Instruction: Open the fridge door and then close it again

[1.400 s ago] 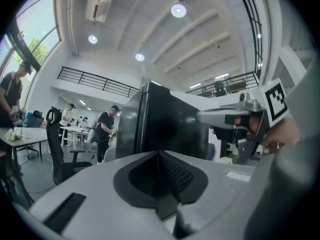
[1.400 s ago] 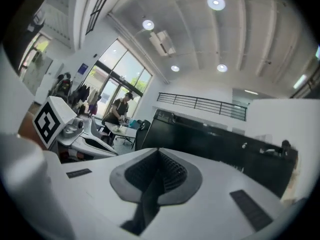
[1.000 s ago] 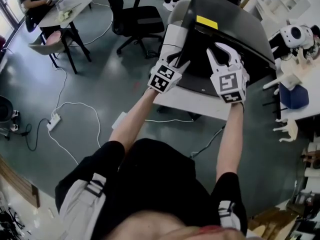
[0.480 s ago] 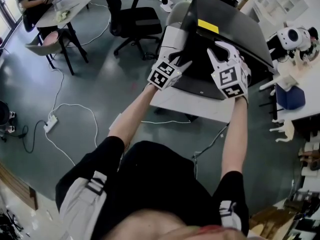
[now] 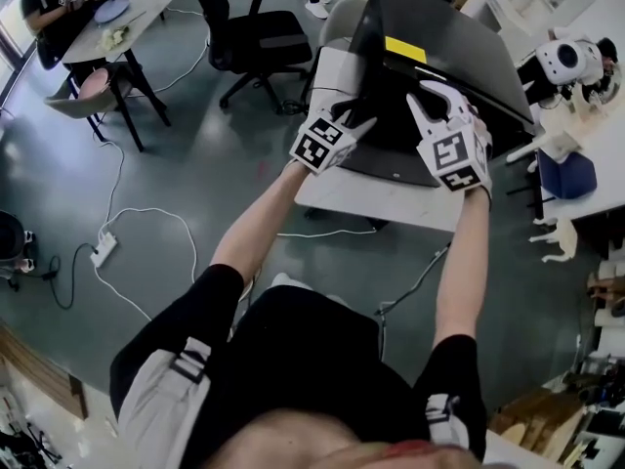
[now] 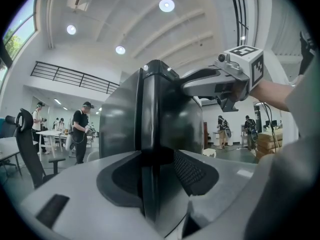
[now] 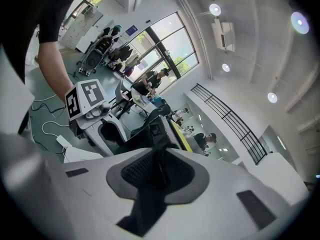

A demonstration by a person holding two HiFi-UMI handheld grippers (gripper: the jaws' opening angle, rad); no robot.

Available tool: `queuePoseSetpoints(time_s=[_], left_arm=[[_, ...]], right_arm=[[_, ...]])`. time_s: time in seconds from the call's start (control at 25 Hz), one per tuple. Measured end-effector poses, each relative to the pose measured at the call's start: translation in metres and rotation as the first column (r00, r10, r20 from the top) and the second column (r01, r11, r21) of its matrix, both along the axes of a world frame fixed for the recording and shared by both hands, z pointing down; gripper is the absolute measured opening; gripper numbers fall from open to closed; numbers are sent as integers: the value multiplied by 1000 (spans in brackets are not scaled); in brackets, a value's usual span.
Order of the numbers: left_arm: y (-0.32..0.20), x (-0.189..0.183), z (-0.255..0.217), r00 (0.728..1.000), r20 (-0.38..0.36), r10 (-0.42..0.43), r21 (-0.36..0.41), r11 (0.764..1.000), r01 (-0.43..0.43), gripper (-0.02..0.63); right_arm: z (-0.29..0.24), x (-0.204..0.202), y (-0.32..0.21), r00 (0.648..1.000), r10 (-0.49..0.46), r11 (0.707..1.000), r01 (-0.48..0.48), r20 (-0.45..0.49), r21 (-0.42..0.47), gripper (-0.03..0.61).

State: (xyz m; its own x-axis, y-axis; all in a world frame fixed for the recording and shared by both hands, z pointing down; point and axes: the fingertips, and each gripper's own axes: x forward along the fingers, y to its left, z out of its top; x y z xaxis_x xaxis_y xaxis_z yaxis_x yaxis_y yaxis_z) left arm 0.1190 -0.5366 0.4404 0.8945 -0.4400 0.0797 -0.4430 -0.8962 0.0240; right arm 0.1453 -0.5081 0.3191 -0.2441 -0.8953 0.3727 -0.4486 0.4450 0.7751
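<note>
A black fridge (image 5: 449,47) with a yellow label stands on a white table (image 5: 391,198) in the head view. My left gripper (image 5: 350,117) is at the door's left edge. In the left gripper view that dark vertical edge (image 6: 150,134) runs between the spread jaws of my left gripper (image 6: 155,169), and the pads stand off it. My right gripper (image 5: 439,101) reaches over the fridge's near top edge. In the right gripper view a thin black edge (image 7: 159,134) is pinched between the close-set pads of my right gripper (image 7: 157,171).
A black office chair (image 5: 259,37) stands behind the fridge on the left. Farther left, a person sits at a long table (image 5: 127,18). Cables and a power strip (image 5: 103,252) lie on the floor. A white robot figure (image 5: 566,62) and a blue box (image 5: 566,174) sit on the right.
Both grippers stay at the fridge's edges in nearly the same spots. Only the head view has shifted slightly.
</note>
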Motion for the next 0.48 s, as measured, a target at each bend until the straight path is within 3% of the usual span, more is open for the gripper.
queuePoseSetpoints(time_s=[0.28,0.48], left_arm=[[0,-2,1,999,-25,-36,-5,999,36,186],[4,0,3,998,3,-64,-26,998,64,189]], right_arm=[[2,-1,0,1000,12,1000,-11,-15,9,52],[5,1,3,999,18,999,-17,-37,30,54]])
